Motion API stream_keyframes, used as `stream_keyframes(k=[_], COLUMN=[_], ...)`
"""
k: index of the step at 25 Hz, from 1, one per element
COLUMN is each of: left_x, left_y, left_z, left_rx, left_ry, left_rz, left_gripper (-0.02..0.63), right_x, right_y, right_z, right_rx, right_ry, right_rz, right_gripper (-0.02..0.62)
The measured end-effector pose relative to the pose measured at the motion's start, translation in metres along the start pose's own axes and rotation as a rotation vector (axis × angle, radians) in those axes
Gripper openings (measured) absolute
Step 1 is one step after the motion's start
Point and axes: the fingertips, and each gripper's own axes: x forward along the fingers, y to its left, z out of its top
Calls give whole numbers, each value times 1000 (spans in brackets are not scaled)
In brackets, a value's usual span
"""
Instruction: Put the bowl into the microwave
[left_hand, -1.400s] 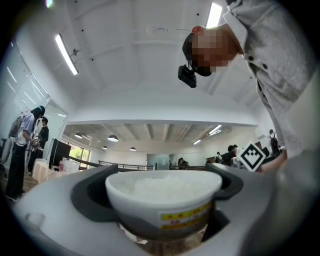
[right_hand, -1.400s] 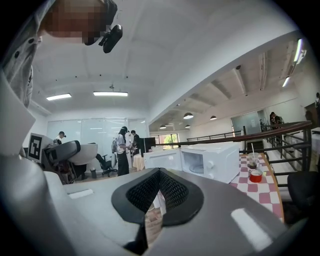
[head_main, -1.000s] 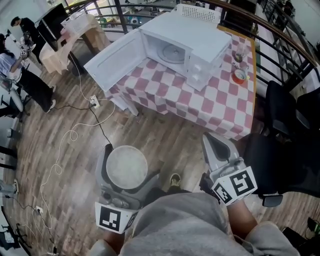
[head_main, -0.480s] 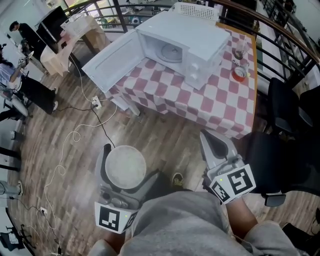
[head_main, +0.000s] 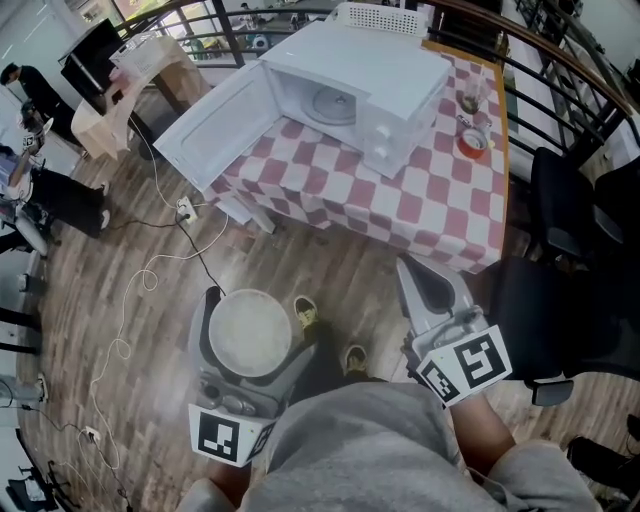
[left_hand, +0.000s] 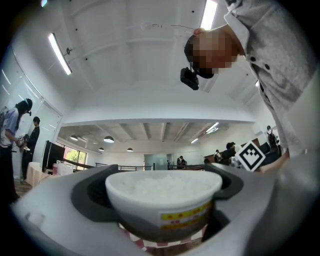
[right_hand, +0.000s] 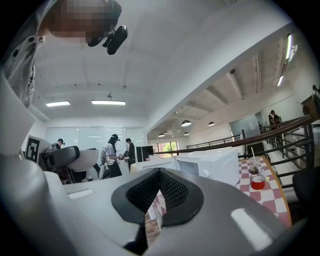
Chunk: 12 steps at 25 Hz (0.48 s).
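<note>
Gripping the white round bowl of rice between its jaws, the left hand-held gripper sits at 7 o'clock in the head view. Right hand-held gripper, 5 o'clock: jaws closed, nothing between them. White box-shaped microwave, door open, stands on the red-and-white checked counter at 12 o'clock, well apart from the bowl.

the base of the bowl is lost behind the left gripper; its yellow label is too blurred to read.
</note>
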Motion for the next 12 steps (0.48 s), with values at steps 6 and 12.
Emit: stream_keyframes(k=[6,12], left_x=[16,41], left_y=[20,52], left_z=[-8,-25], left_rx=[-23,-53], left_ry=[-2,16], left_rz=[-18,-33], left_gripper=[543,541], right_x=[20,55], right_y=[-3,-13], right_z=[1,-1], right_rx=[-21,-33], right_ry=[18,43], right_rz=[-22,-43], right_gripper=[-2,-2])
